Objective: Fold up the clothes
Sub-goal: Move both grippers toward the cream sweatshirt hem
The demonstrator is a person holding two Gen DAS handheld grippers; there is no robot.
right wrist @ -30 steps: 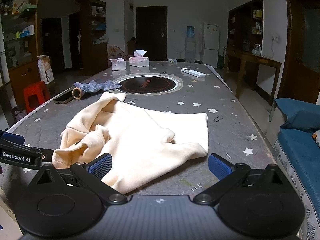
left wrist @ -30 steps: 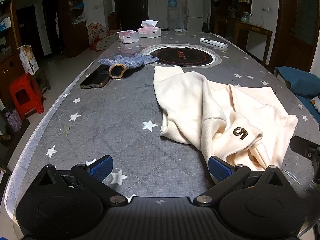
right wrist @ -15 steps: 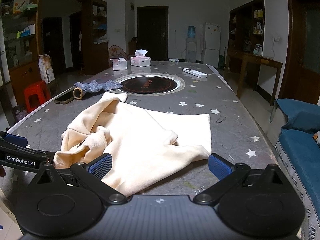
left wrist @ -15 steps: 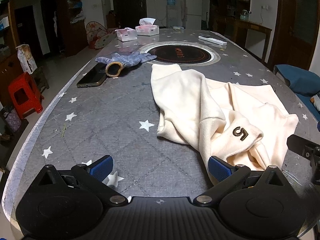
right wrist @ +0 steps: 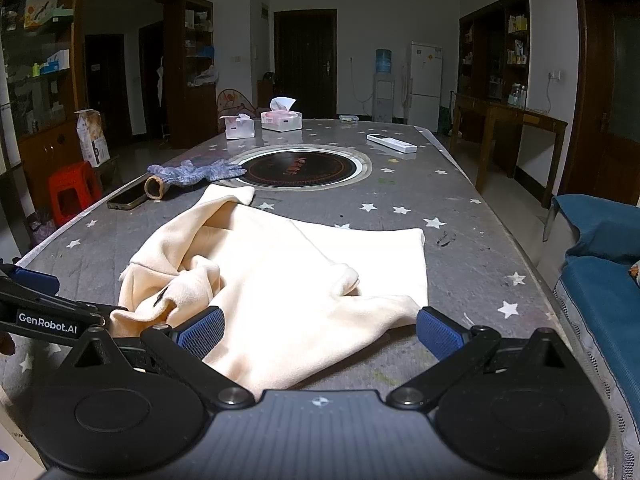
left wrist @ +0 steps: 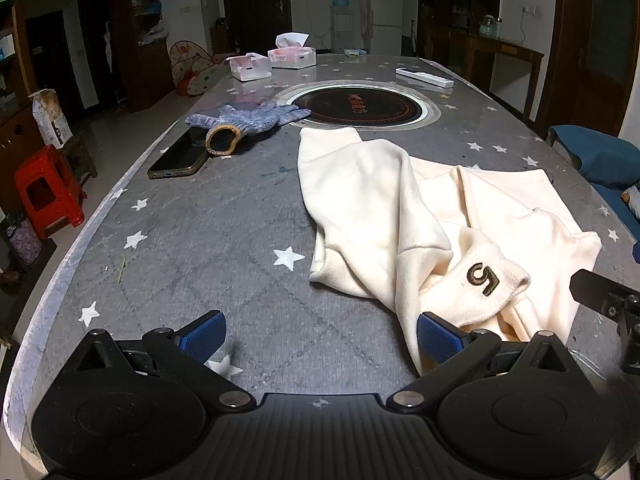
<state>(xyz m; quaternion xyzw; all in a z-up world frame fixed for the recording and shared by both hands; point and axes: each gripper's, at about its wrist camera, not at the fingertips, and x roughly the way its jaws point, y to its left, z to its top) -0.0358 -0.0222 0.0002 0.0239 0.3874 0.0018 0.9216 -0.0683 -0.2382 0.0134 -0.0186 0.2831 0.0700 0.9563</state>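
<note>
1. Left claw (left wrist: 320, 336) spread wide, holding nothing; right claw (right wrist: 320, 328) equally wide, empty, straddling the garment's near edge.
2. Crumpled cream fleece sweatshirt (left wrist: 420, 216) lying bunched just short of the round black inset hob (left wrist: 356, 106).
3. Likely risk: pinching several bunched layers, skewing the fold.
4. Grey star-patterned counter (left wrist: 200, 240); dim room beyond.

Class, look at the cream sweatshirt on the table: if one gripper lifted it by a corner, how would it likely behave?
The sweatshirt already lies in soft rumpled folds, so it would probably droop and hang limp. Its thick-looking fabric suggests modest weight, and pushing it would likely bunch it rather than slide it flat.
</note>
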